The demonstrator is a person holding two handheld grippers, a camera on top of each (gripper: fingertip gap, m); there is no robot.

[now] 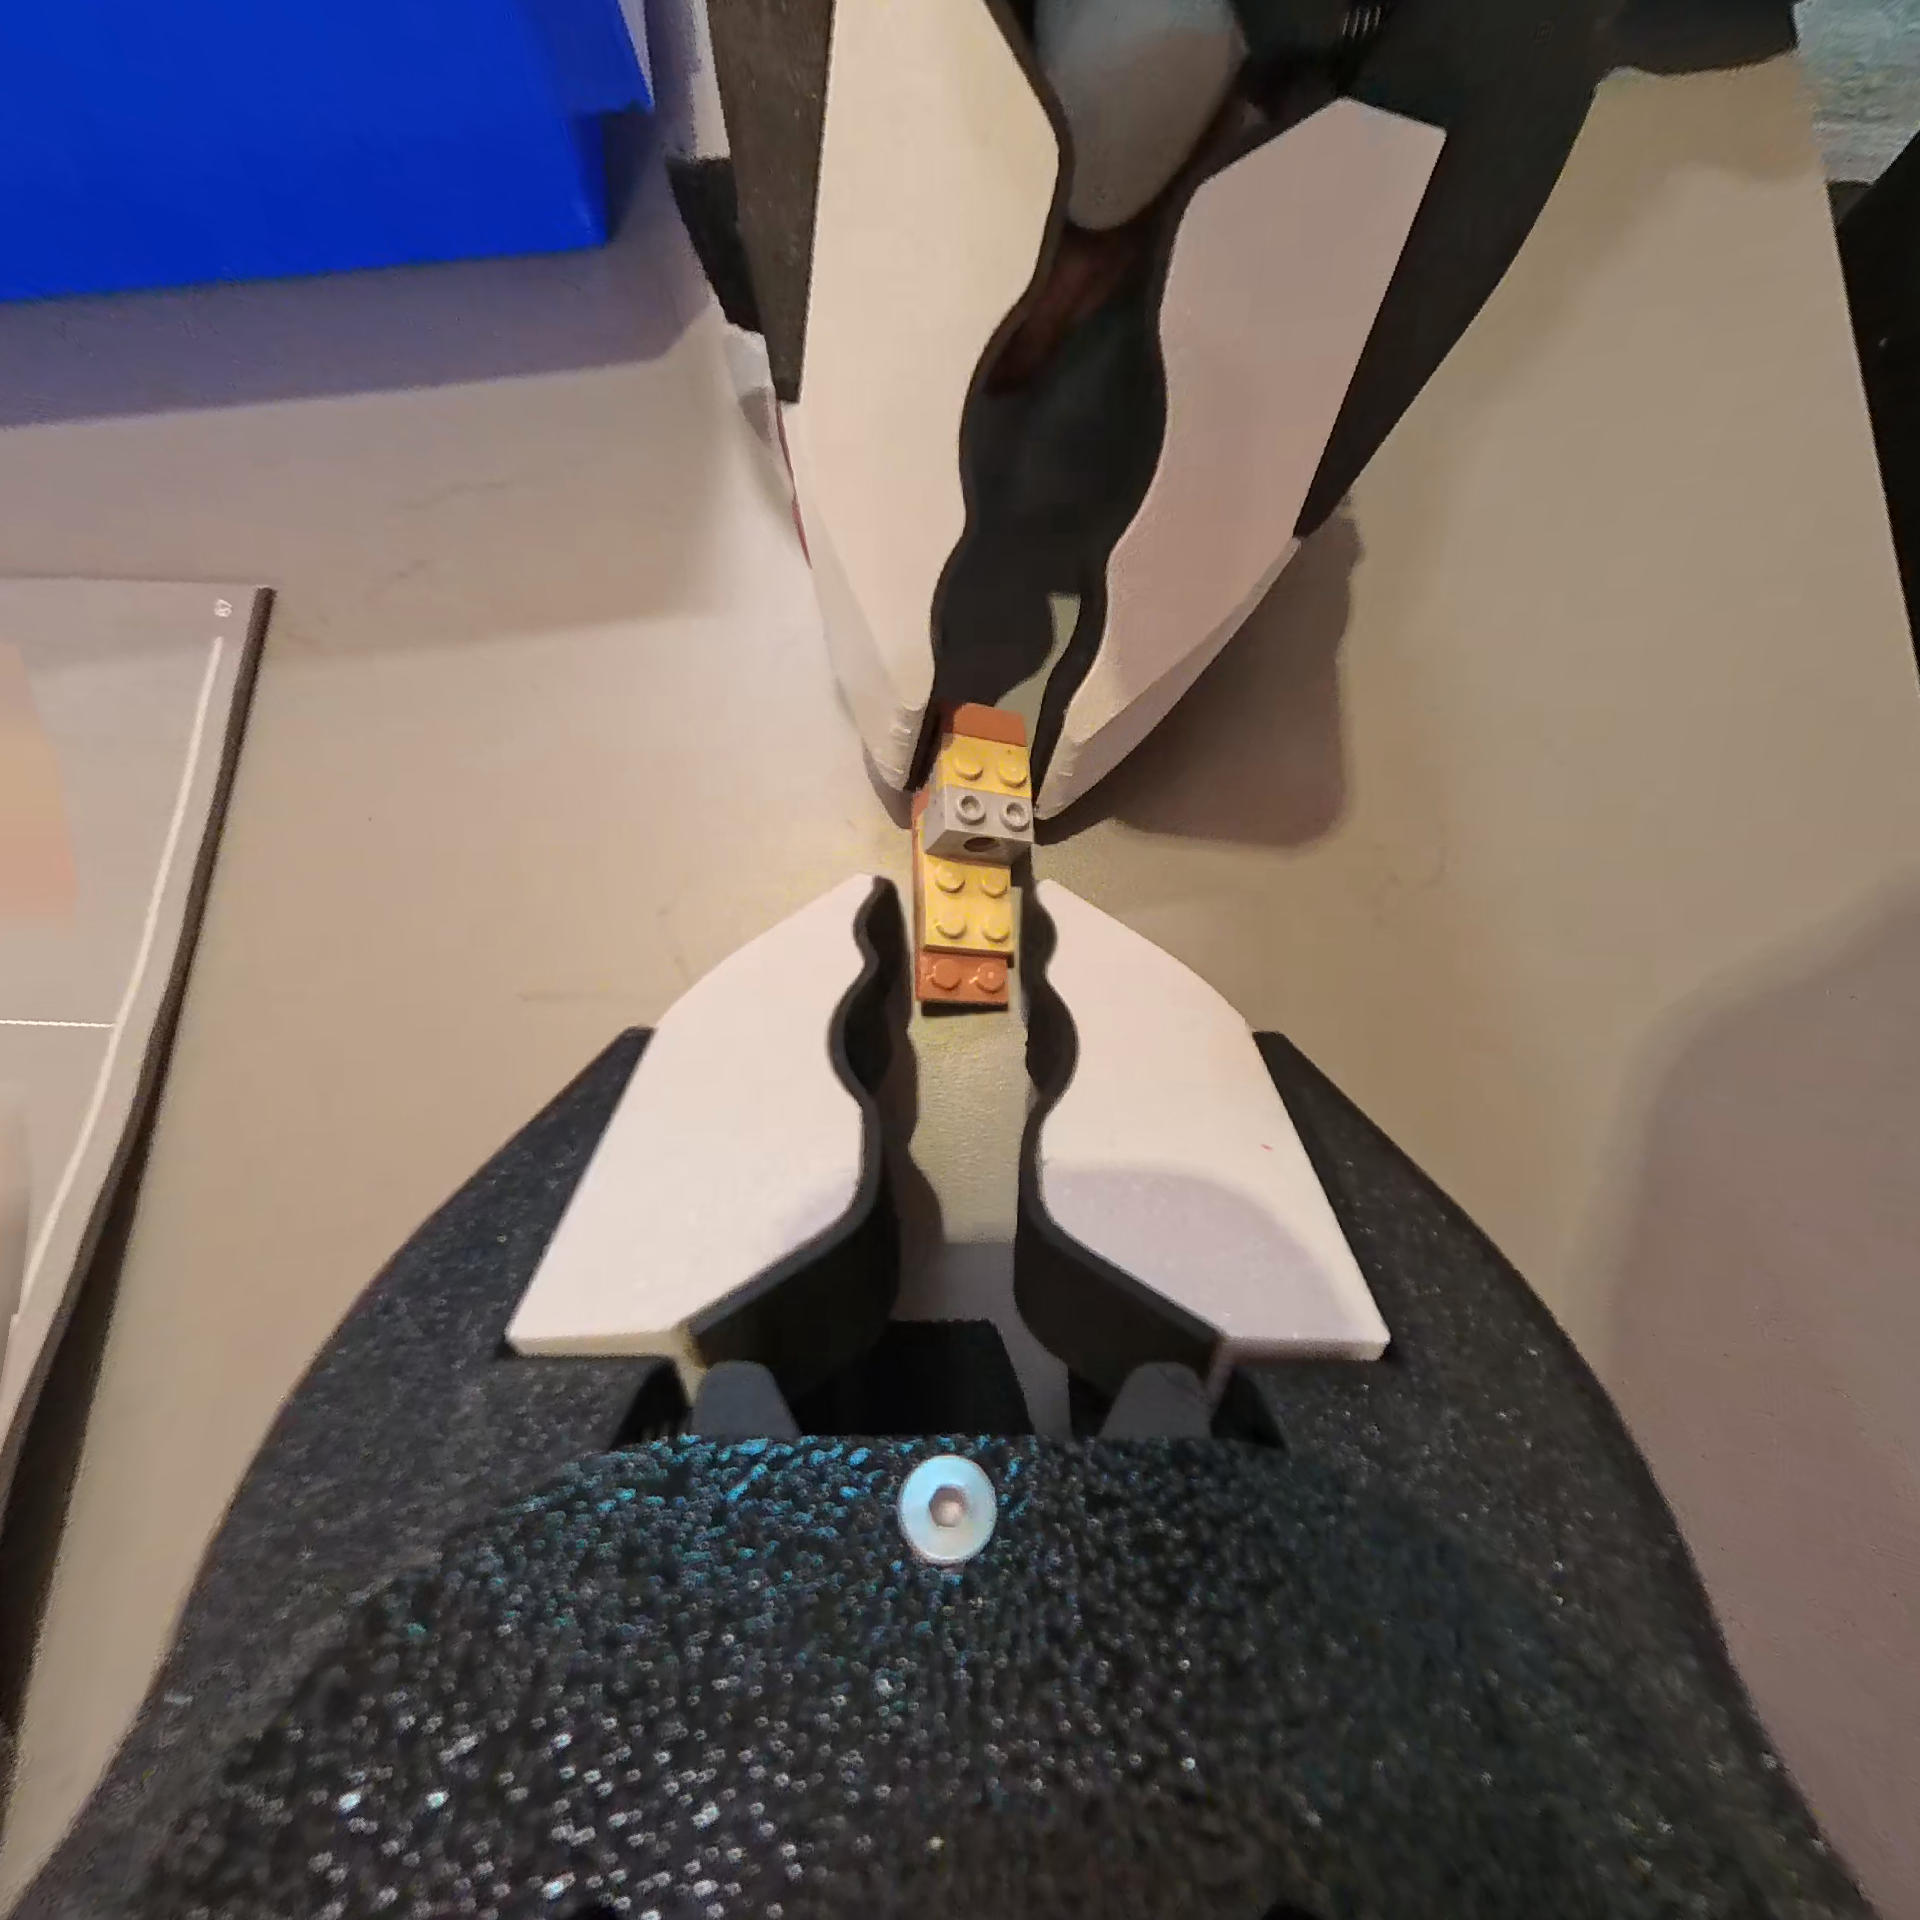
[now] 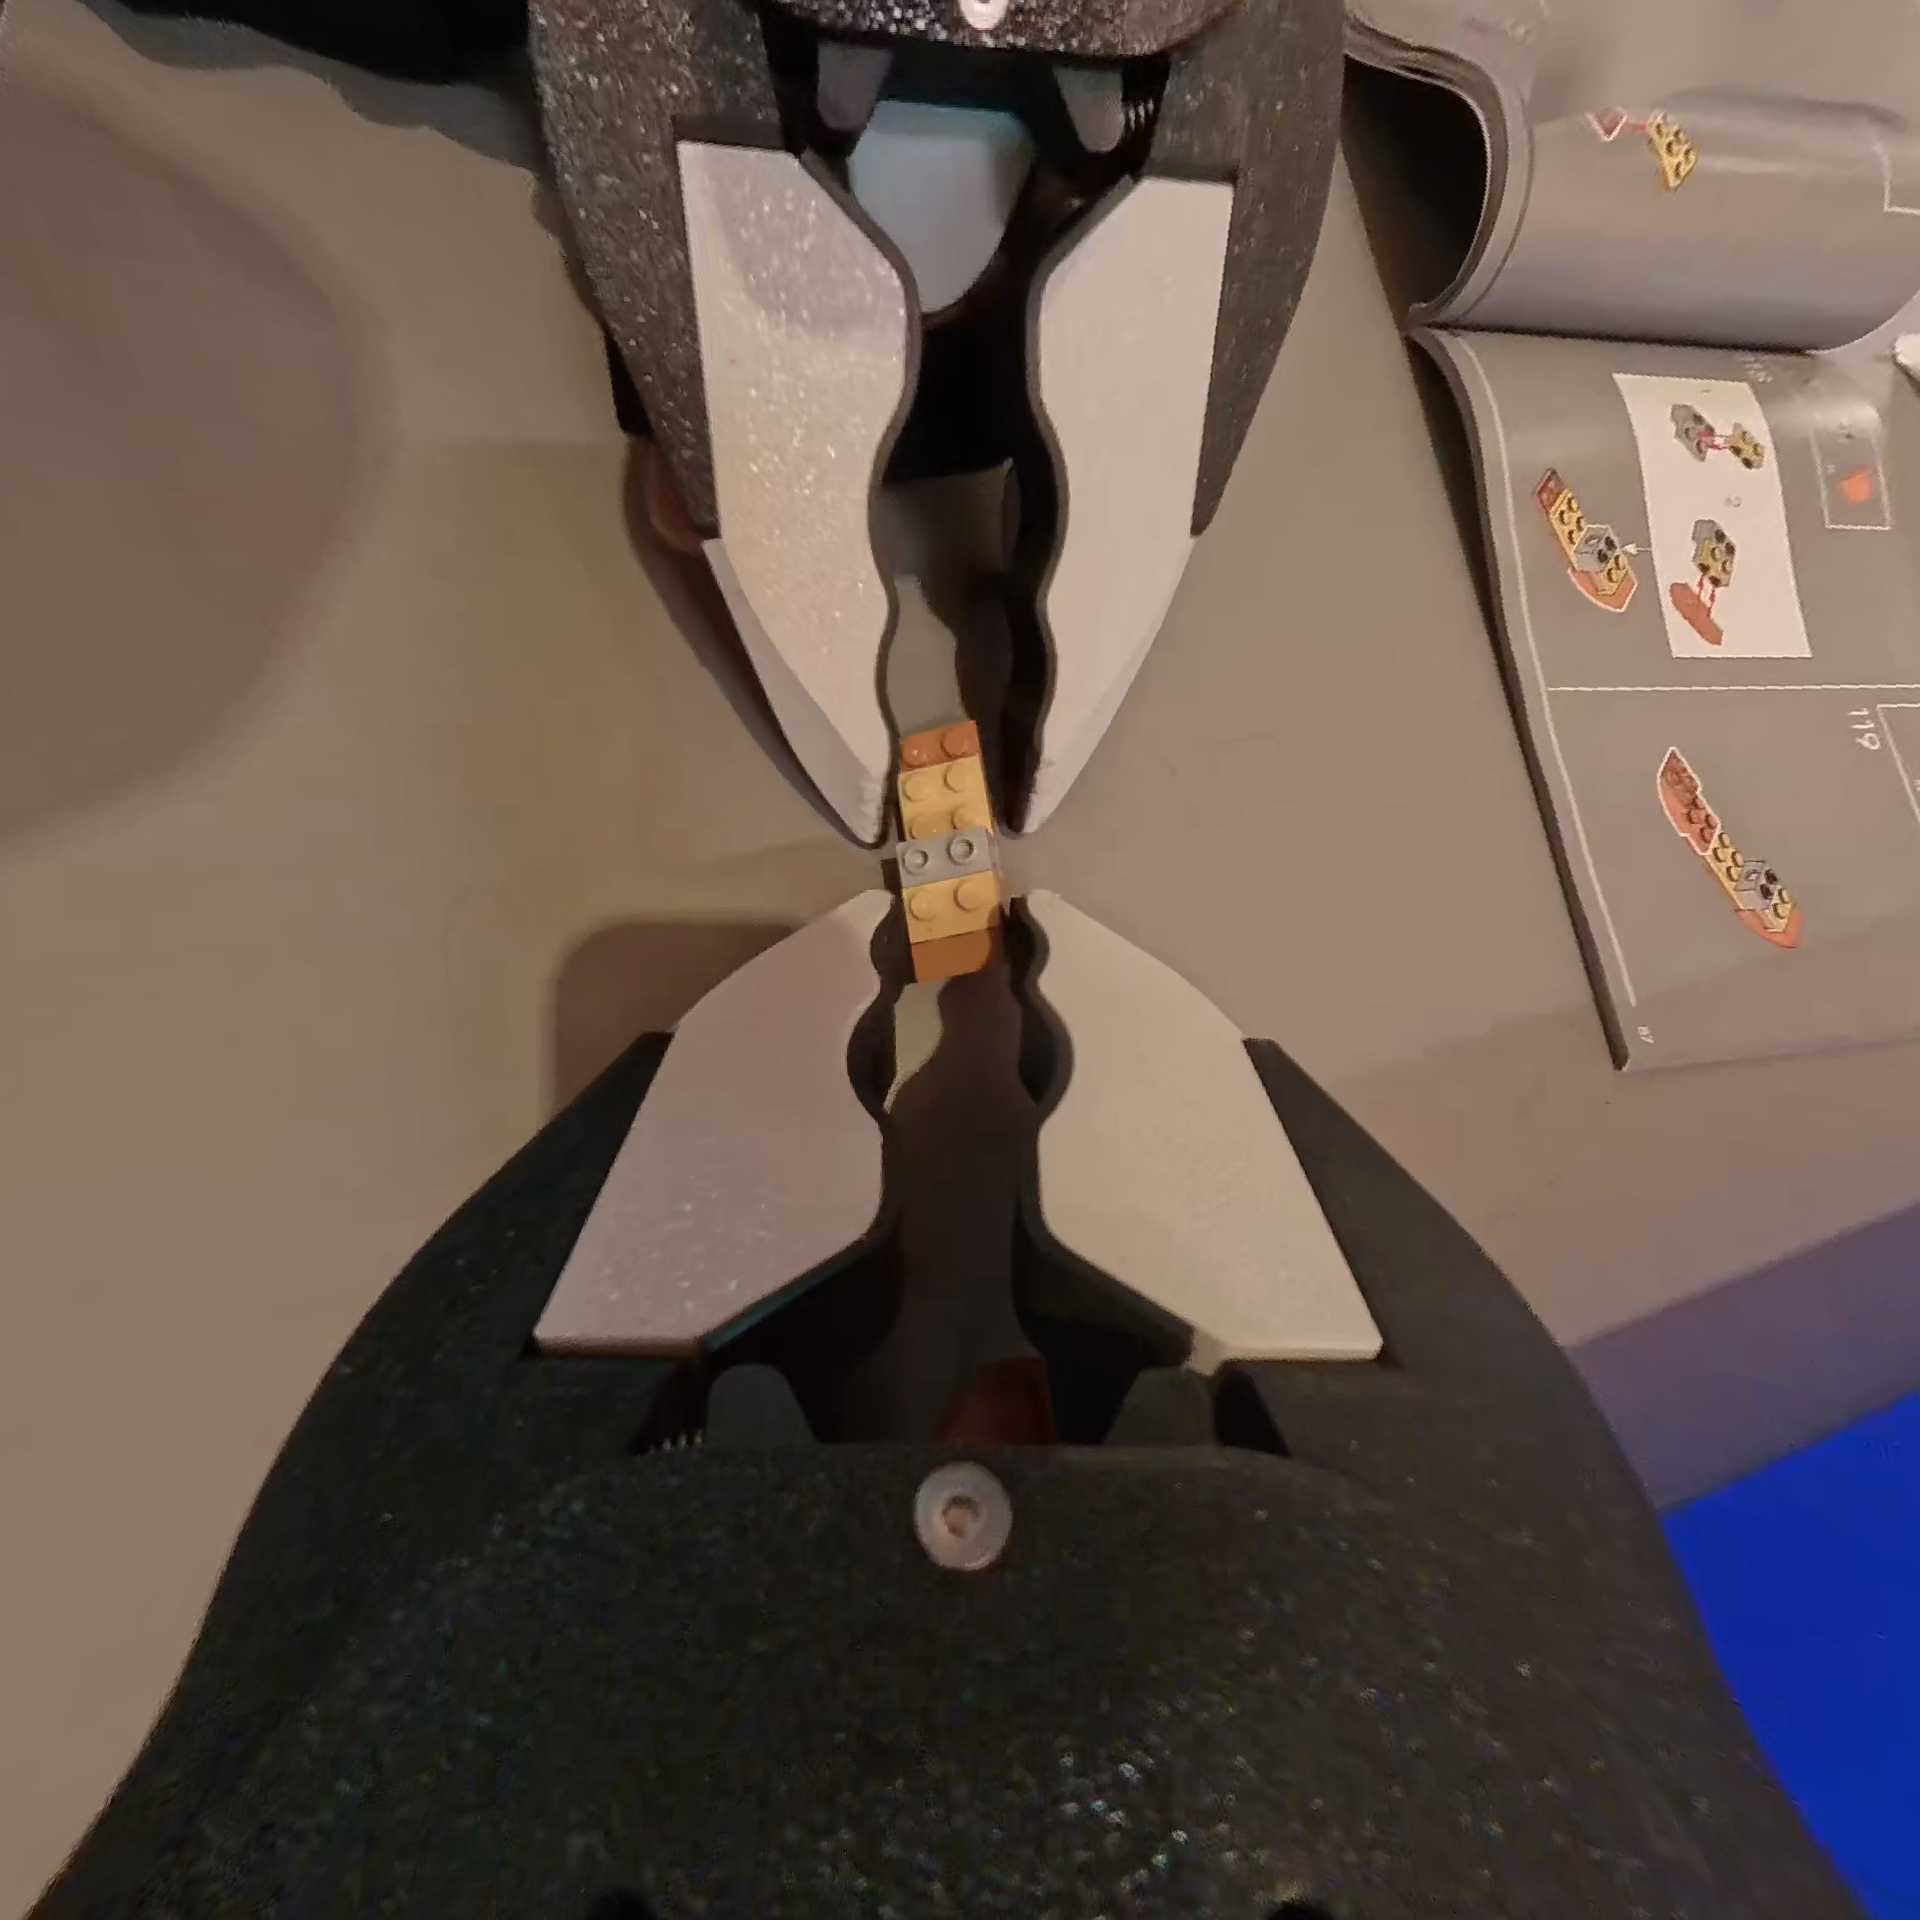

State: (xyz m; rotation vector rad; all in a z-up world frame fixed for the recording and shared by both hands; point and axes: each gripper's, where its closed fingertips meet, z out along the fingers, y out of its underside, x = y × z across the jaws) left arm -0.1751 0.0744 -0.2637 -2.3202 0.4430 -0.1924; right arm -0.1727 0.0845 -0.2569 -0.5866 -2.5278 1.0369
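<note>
The left claw (image 1: 961,935) and the right claw (image 2: 951,935) meet tip to tip over the beige worktop (image 1: 468,779), each at six o'clock in its own view and at twelve o'clock in the other's. Between them lies a small brick assembly (image 1: 968,883): a brown plate, yellow plates on it, a grey brick across the middle. The right claw is clamped on one end. The left claw flanks the other end, with a gap showing at one pad. An open instruction booklet (image 2: 1662,623) lies at two o'clock in the right wrist view, a blue box (image 1: 312,135) at eleven o'clock in the left.
</note>
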